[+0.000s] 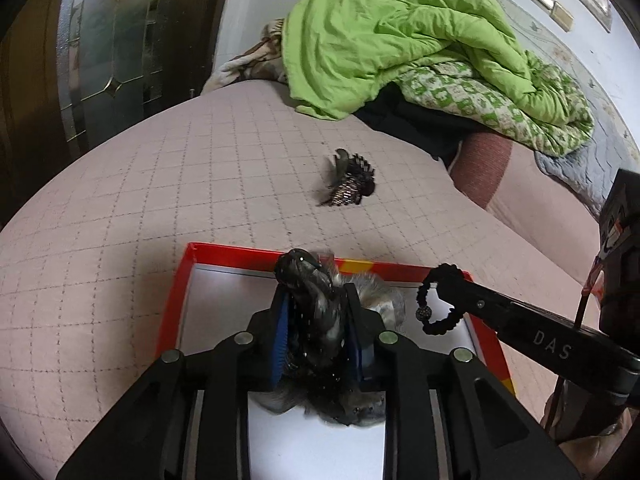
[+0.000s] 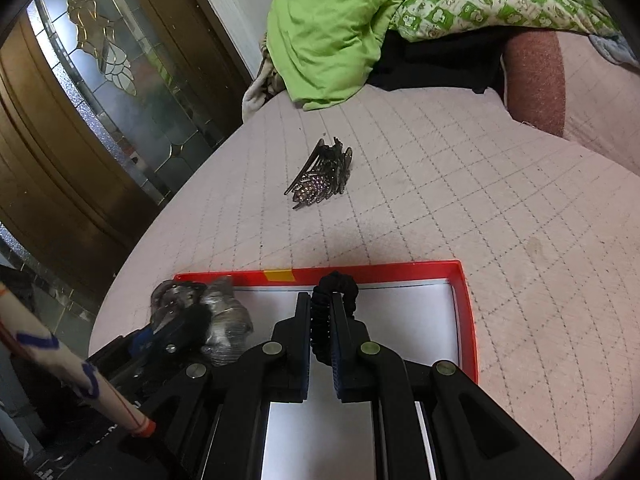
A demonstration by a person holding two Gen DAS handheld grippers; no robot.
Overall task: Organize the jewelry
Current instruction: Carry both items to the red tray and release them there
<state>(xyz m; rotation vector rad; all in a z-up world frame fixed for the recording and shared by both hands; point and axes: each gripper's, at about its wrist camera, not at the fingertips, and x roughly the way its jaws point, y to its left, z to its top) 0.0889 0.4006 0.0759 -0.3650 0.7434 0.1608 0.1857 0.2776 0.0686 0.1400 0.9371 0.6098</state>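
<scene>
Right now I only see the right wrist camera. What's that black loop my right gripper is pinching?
Observer: A black bracelet of small beads. The left wrist view shows one sparkly round bead on it, dangling from the right gripper above the red box.
Operator: And the grey stuff beside me?
Observer: It looks like a fluffy grey hair tie with a dark shiny knot, sitting between the left gripper's blue pads over the box.

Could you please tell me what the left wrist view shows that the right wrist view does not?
Only the left wrist view shows the whole black beaded bracelet loop hanging from the right gripper, and wall switches. Only the right wrist view shows a paper-wrapped stick. Both show the red-rimmed box, the rhinestone hair claw, the green quilt and the glass door.
</scene>
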